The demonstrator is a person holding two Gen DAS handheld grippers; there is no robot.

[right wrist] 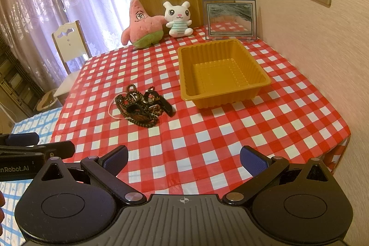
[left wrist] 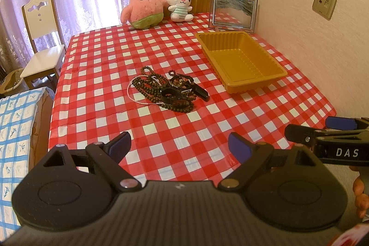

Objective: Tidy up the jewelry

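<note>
A tangled pile of jewelry [left wrist: 168, 90] [right wrist: 143, 106] lies mid-table: dark bead strings, a thin pearl strand and black watches. To its right stands an empty yellow plastic tray [left wrist: 251, 80] [right wrist: 186, 75]. My left gripper [left wrist: 178, 145] hovers open over the table's near edge, well short of the pile, nothing between its blue pads. My right gripper [right wrist: 183, 159] is likewise open and empty at the near edge. In the left wrist view the right gripper [left wrist: 318, 130] shows side-on at the right; in the right wrist view the left gripper [right wrist: 34, 144] shows at the left.
A red-and-white checked cloth [left wrist: 110, 66] covers the table. At the back stand a pink star plush [left wrist: 143, 4], a white bunny plush [left wrist: 178, 4] and a picture frame [left wrist: 233, 12]. The wall runs along the right. A white chair [left wrist: 43, 38] and a blue-checked bed [left wrist: 13, 130] sit left.
</note>
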